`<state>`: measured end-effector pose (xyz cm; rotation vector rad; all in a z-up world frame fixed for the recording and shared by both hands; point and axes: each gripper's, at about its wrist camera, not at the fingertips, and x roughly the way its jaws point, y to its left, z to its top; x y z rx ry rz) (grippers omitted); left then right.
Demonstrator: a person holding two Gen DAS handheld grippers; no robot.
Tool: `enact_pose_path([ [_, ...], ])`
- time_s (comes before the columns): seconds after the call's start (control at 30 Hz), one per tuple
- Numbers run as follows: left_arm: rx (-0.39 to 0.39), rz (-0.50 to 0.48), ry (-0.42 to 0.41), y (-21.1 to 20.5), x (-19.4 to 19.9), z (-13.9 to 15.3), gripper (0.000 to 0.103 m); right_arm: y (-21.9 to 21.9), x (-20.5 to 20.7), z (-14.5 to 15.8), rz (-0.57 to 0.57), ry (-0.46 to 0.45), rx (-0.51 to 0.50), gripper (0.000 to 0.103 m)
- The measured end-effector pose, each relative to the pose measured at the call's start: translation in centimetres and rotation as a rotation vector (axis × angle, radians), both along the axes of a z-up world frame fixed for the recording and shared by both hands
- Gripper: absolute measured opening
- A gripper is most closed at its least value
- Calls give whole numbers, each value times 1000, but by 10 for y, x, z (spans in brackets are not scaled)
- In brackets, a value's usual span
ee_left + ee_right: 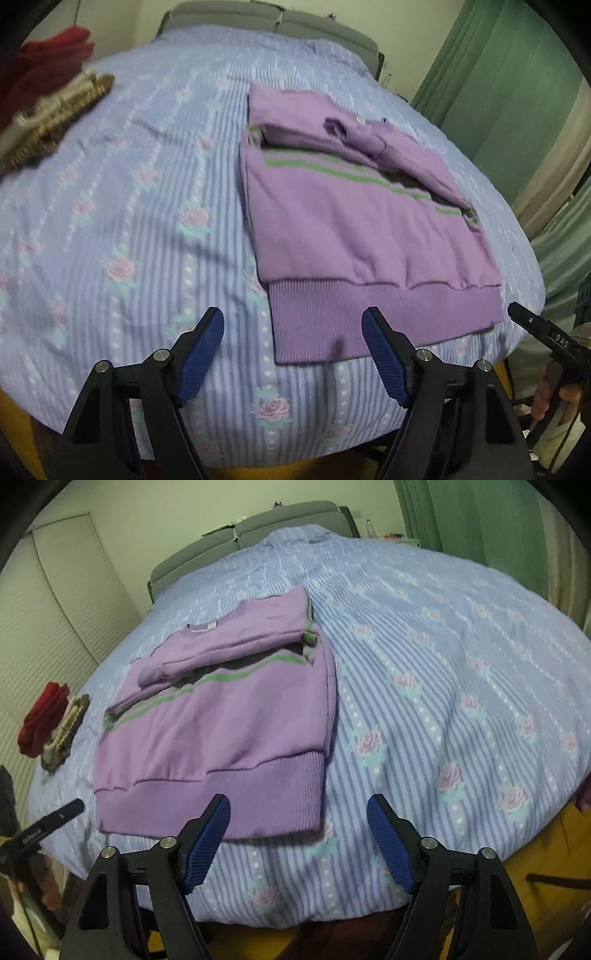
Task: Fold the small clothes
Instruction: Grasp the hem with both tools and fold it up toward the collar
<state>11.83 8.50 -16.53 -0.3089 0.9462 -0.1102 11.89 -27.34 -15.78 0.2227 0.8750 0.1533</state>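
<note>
Blue-lilac cotton: bedspread (129, 206), striped, printed with pink roses, draped over the whole bed and hanging off the near edge.
Grey upholstery: headboard (258, 528) at the far end of the bed, in padded sections.
Green fabric: curtains (509, 92) along the right side of the room, reaching down past the bed edge.
Cream slats: closet doors (55, 602) on the left wall.
Purple knit: sweater (221, 716), the task's garment, lying flat on the bedspread near the front edge of the bed; ribbed hem toward the cameras, green stripes across the chest, both sleeves folded in over the upper body, neckline at the far end.
Red cloth: garment (42, 720), bunched at the left edge of the bed, well apart from the sweater.
Beige-brown item: folded piece (64, 734) just beside the red garment; kind cannot be told.
Black frame, blue pads: left gripper (291, 354), fingers spread wide, grasping nothing, poised over the hem's left corner.
Black frame, blue pads: right gripper (299, 838), fingers spread wide, grasping nothing, poised by the hem's right corner.
</note>
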Motion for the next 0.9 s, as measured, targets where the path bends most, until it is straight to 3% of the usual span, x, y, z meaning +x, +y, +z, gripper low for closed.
enact_pose_path([
  [0.13,-60,-21,50,-1,7,-16,67,1,1,-4,11,3,15,69],
  [0.23,-80,-30,53,-1,10,-22,66,3,6,-10,30,22,35,62],
  [0.43,-131,-64,49,0,23,-24,67,5,20,-30,53,79,75,60],
  [0.77,-159,-121,15,-6,52,-21,66,10,38,-38,66,72,73,60],
  [0.83,-157,-126,11,-5,50,-20,63,10,38,-38,69,71,67,53],
  [0.9,-151,-133,9,-4,41,-20,52,9,36,-36,78,69,64,44],
])
